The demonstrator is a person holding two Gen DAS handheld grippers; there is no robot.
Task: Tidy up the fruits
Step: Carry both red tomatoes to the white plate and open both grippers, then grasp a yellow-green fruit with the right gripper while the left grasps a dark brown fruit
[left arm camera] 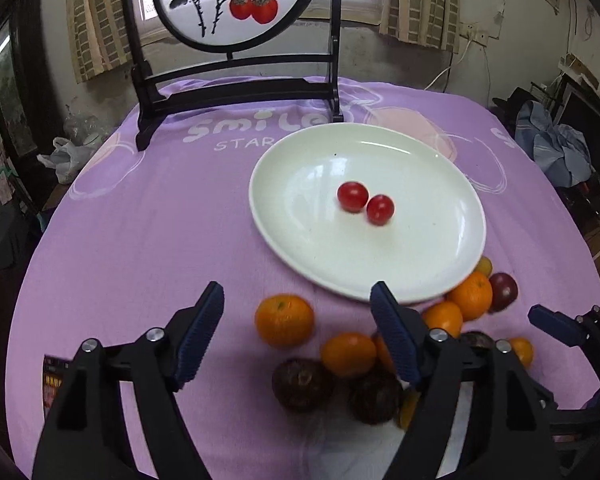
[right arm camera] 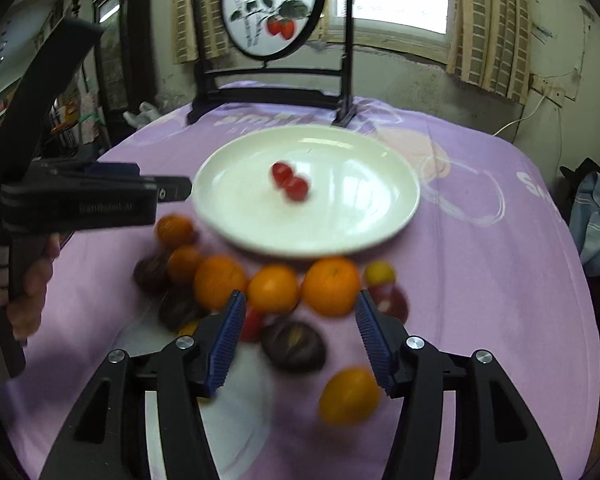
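A purple cloth (left arm camera: pixel 140 240) covers the table in a cluttered room with curtained windows; all fruit sits on it. Nearest, the left gripper (left arm camera: pixel 296 336) hangs above the cloth with its jaws spread wide and nothing between them; the right gripper (right arm camera: pixel 300 338) is likewise wide and empty. Under and between the fingers lies a loose pile: several oranges (left arm camera: pixel 284 320), dark passion fruits (left arm camera: pixel 302 384) and small yellow and red tomatoes, most of them touching one another just beside the near rim of the plate (left arm camera: pixel 292 240). One orange (right arm camera: pixel 349 395) lies apart, close beside the right gripper's right finger. Judged: the oranges are firm, light and round, so they will roll; take each across its widest middle, with moderate squeeze. The passion fruits look hard-shelled and smooth, likely slippery at the pads. The tomatoes are soft and thin-skinned; grip gently. Farther, the white plate holds two red tomatoes (left arm camera: pixel 366 203), touching, near its centre. Beyond it stands a dark screen (left arm camera: pixel 236 92) with a painted round panel.
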